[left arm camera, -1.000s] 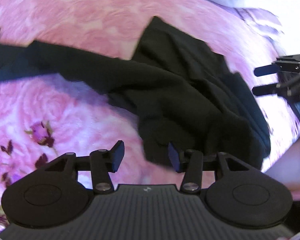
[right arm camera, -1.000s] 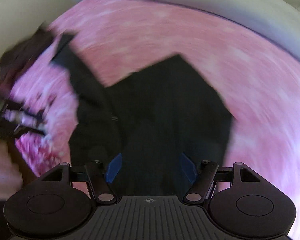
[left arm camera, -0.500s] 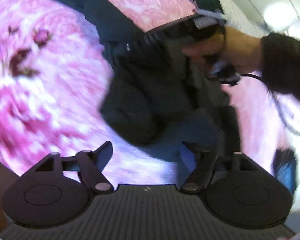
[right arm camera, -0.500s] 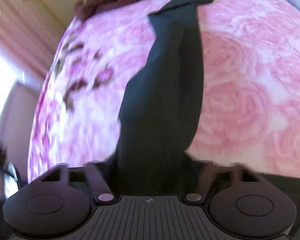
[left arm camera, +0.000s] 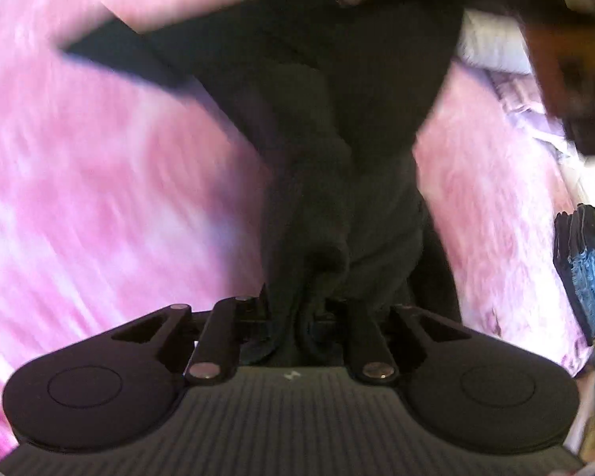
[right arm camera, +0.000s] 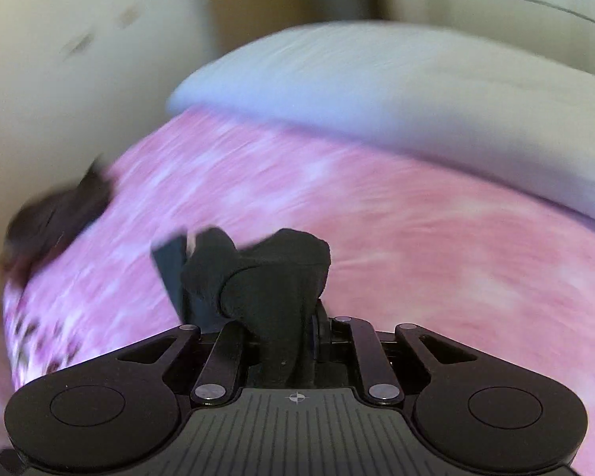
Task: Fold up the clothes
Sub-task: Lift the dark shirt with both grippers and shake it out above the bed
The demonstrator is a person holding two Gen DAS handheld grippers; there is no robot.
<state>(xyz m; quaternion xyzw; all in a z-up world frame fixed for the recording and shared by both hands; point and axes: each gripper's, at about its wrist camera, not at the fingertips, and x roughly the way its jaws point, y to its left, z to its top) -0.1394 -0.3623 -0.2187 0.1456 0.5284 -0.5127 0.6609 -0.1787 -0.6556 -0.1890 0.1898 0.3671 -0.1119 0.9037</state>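
The left gripper [left arm camera: 297, 313] is pinching a bunched fold of the dark, soft fabric garment [left arm camera: 337, 127] – it is stretching out above the pink rose-patterned bedspread [left arm camera: 111, 182]. The right gripper [right arm camera: 285, 329] is clamping another wad of it [right arm camera: 273, 273] – a pale pillow [right arm camera: 396, 91] is lying beyond.

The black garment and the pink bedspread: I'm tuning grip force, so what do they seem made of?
The black garment looks like soft, matte knit or fleece: it bunches in thick, rounded folds with no shine in the left gripper and right gripper. The pink bedspread looks like printed woven cloth; blur hides its texture.
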